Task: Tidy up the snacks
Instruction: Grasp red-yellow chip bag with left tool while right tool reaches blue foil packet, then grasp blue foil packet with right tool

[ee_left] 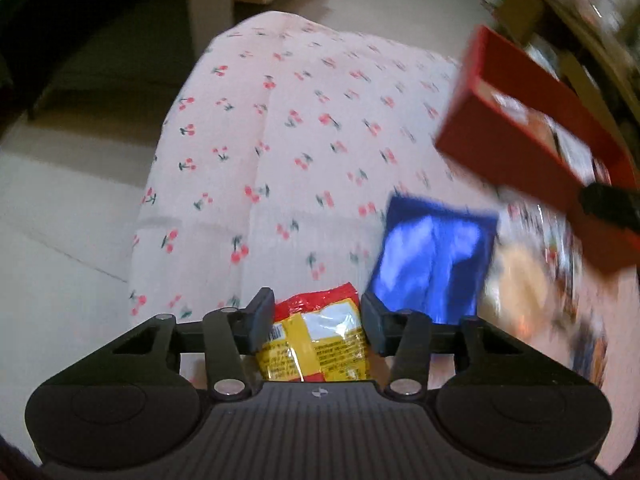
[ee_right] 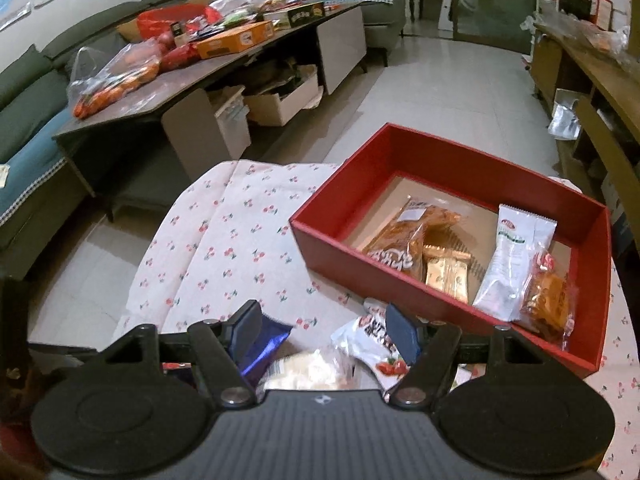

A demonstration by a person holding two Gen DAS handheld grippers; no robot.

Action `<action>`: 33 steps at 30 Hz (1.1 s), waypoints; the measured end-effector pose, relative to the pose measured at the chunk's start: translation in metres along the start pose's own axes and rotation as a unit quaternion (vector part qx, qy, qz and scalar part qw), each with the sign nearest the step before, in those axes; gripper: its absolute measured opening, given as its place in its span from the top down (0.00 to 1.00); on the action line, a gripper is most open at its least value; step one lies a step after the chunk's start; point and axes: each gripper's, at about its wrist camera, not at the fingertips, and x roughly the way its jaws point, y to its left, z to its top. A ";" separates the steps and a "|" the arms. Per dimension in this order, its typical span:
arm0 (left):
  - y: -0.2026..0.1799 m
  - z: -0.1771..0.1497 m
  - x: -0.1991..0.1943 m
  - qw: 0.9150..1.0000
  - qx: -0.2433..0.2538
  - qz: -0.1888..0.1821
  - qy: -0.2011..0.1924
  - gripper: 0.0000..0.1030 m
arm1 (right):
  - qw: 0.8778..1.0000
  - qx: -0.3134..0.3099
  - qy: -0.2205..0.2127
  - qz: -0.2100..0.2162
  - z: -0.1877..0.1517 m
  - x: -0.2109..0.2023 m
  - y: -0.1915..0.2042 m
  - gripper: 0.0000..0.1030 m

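Observation:
In the left wrist view my left gripper (ee_left: 318, 320) points down at the cherry-print cloth (ee_left: 280, 140). A red and yellow snack packet (ee_left: 316, 340) fills the gap between its pads, which press on both sides. A shiny blue packet (ee_left: 432, 264) lies just beyond, beside a blurred heap of snacks (ee_left: 532, 280). In the right wrist view my right gripper (ee_right: 324, 334) stands open over loose packets: the blue packet (ee_right: 264, 348) by its left finger, a white packet with red fruit (ee_right: 372, 340) by its right. The red box (ee_right: 452, 216) beyond holds several wrapped snacks.
The small clothed table (ee_right: 224, 240) ends at left and front over a tiled floor (ee_right: 432, 80). A long low table (ee_right: 192, 80) piled with snacks and bags stands behind, a green sofa (ee_right: 28, 120) at left, wooden shelves (ee_right: 592, 92) at right.

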 end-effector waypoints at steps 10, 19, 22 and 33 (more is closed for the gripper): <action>-0.024 -0.035 -0.031 0.998 0.055 0.007 -0.019 0.16 | 1.000 -0.001 0.010 0.015 -0.010 -0.005 0.004 0.25; -0.020 -0.054 -0.016 0.999 0.042 0.024 -0.005 0.41 | 0.999 -0.003 0.022 0.033 -0.012 -0.002 0.011 0.25; -0.020 -0.060 -0.021 0.998 0.056 0.012 -0.014 0.42 | 0.998 0.003 0.034 0.053 -0.014 0.003 0.020 0.25; -0.004 -0.077 -0.025 0.996 0.077 -0.047 -0.018 0.41 | 0.992 0.032 0.119 0.023 -0.025 0.072 0.079 0.25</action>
